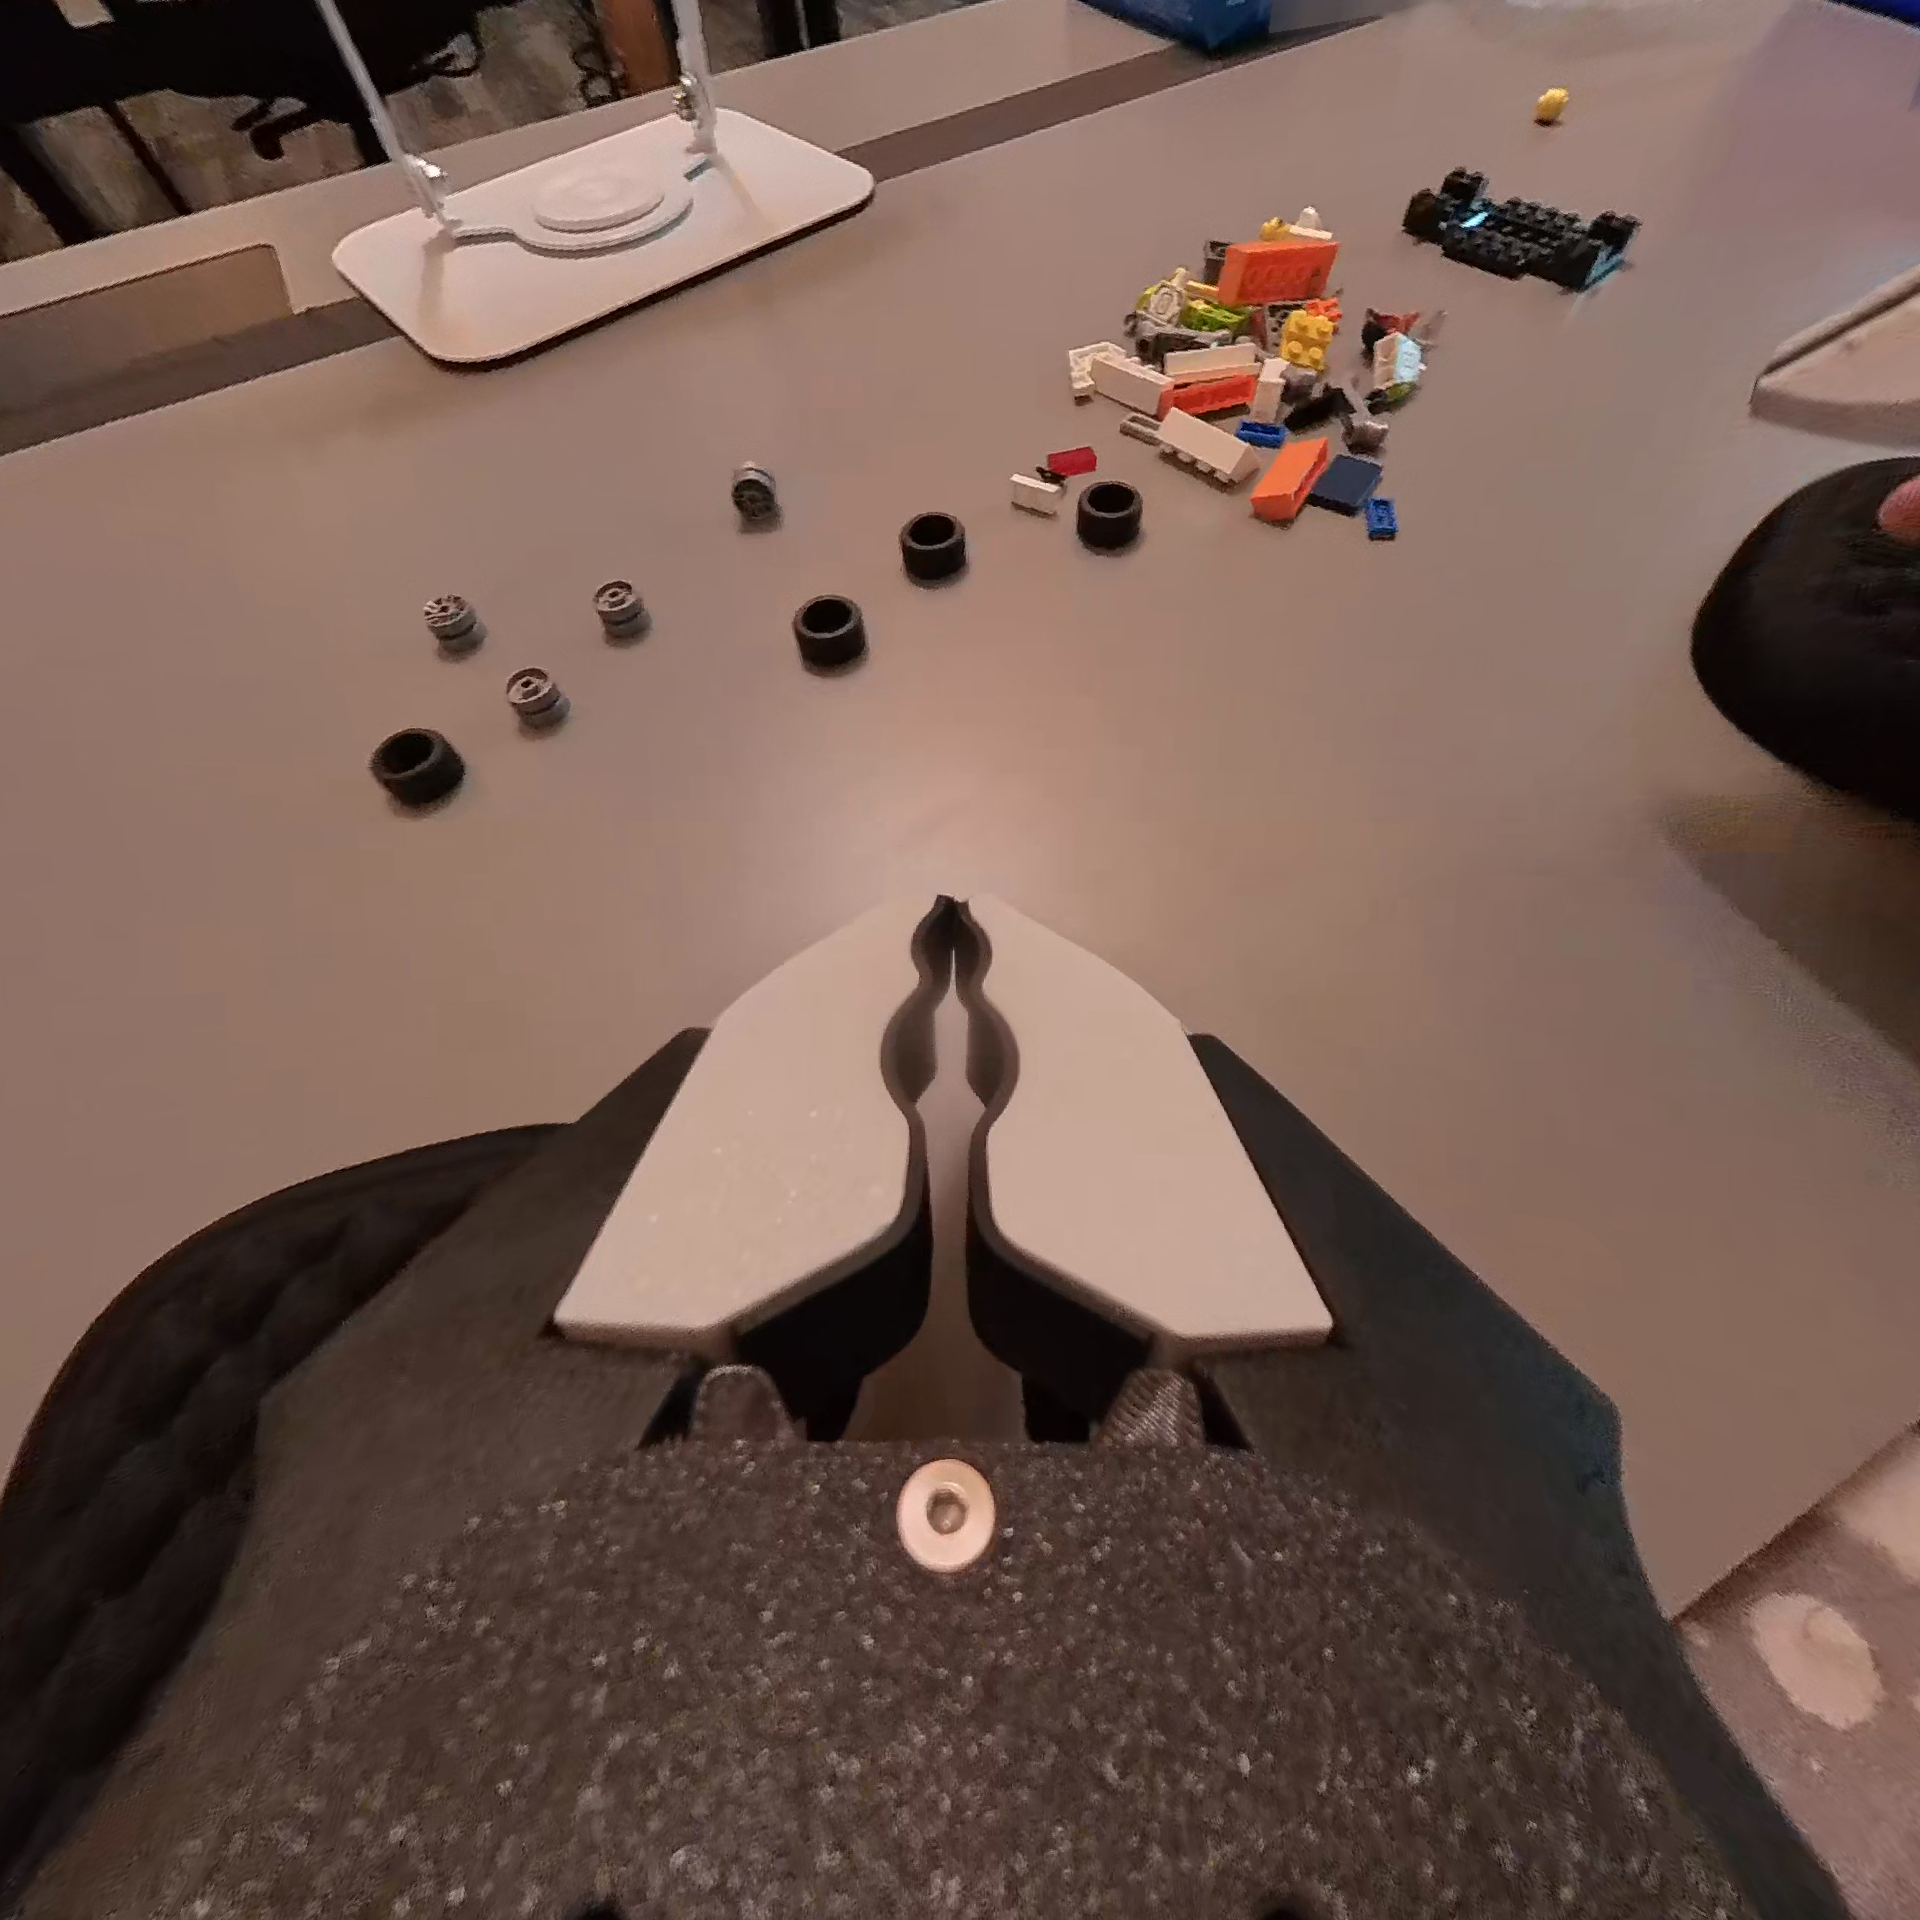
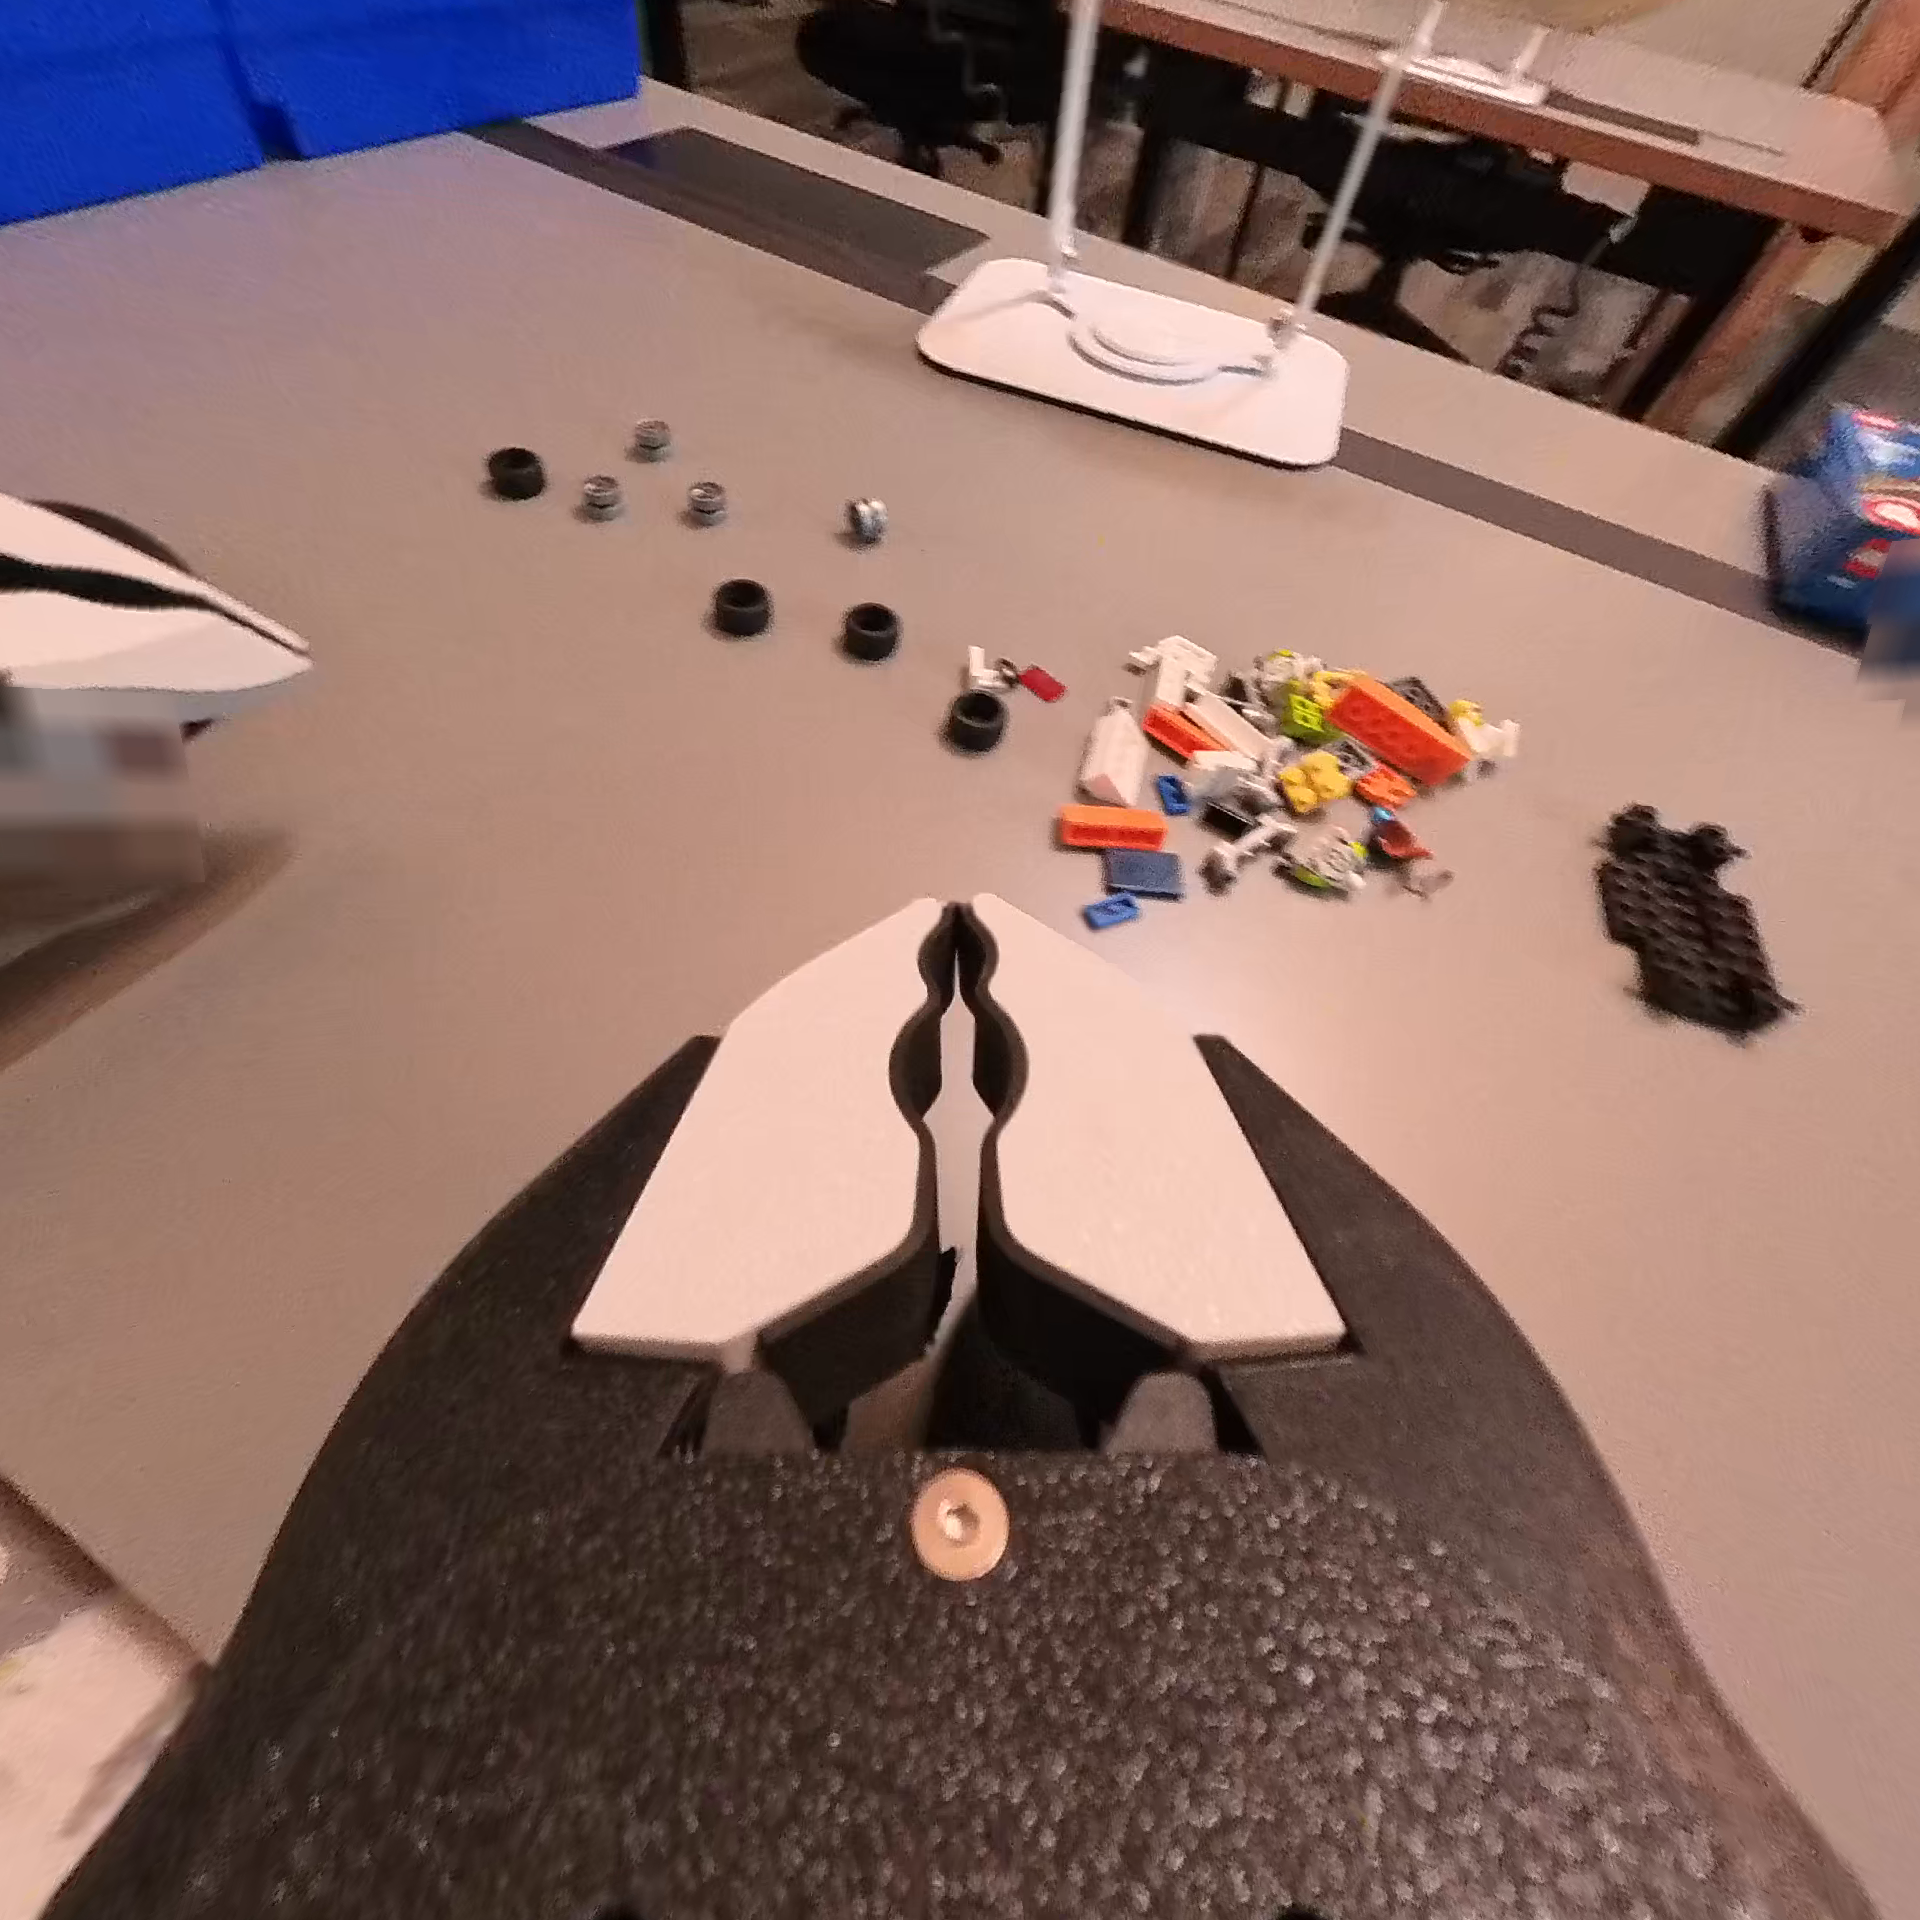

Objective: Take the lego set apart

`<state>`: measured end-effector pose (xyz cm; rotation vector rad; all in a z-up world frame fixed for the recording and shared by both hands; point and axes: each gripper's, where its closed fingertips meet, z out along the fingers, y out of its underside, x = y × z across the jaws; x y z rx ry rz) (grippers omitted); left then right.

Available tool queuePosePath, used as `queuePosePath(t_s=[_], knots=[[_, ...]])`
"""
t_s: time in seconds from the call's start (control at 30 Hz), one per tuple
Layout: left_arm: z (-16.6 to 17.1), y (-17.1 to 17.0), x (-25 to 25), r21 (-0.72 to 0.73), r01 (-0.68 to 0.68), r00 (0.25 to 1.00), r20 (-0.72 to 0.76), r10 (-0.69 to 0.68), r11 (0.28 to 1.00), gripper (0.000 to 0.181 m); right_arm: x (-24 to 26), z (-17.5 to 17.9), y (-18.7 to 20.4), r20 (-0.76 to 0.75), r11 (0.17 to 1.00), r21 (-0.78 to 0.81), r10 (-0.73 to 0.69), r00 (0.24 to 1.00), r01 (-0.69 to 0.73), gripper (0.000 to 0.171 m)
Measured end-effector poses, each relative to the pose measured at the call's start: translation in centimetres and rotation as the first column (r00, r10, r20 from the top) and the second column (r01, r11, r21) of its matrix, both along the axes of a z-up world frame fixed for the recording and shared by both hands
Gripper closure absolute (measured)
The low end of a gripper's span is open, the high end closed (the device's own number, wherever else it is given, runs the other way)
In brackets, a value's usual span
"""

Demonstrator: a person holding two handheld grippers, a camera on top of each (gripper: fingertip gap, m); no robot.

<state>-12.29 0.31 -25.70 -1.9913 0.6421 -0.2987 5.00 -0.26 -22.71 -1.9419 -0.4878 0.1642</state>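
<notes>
A pile of loose coloured lego bricks (image 1: pixel 1262 364) lies on the grey table, also in the right wrist view (image 2: pixel 1299 769). A black studded chassis plate (image 1: pixel 1517 234) lies apart beyond it, at the right in the right wrist view (image 2: pixel 1683 920). Several black tyres (image 1: pixel 829 631) and grey wheel hubs (image 1: pixel 537 694) are scattered to the left (image 2: pixel 743 607). My left gripper (image 1: pixel 954 906) is shut and empty, held above the table short of the parts. My right gripper (image 2: pixel 958 910) is shut and empty, near a small blue plate (image 2: pixel 1114 910).
A white stand base (image 1: pixel 603 234) with thin uprights sits at the table's far side (image 2: pixel 1132 358). A blue box (image 2: pixel 1839 520) stands at the right. A single yellow piece (image 1: pixel 1551 105) lies far back. The other gripper shows at the edges (image 1: pixel 1808 634) (image 2: pixel 125 613). The gap from one gripper's tips to the other's is roughly 20 cm. My left tips are about 20 cm from the small blue plate (image 2: pixel 1114 910), my right tips only 11 cm. My left wrist view (image 1: pixel 1378 513) looks at it from another angle.
</notes>
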Motion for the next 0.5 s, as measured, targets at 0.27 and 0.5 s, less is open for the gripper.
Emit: queuePosePath(t_s=[0.27,0.5], knots=[[0.3,-0.1,0.2,0.021,0.027,1.0,-0.008,-0.027,0.999,0.181,9.2,-0.1,-0.3,0.001,0.984,-0.008,-0.18,0.984,0.18,0.171],[0.5,0.1,-0.5,0.016,0.016,1.0,0.018,-0.017,1.0,0.181,14.0,-1.4,-1.2,-0.015,0.963,-0.021,-0.269,0.963,0.268,0.171]])
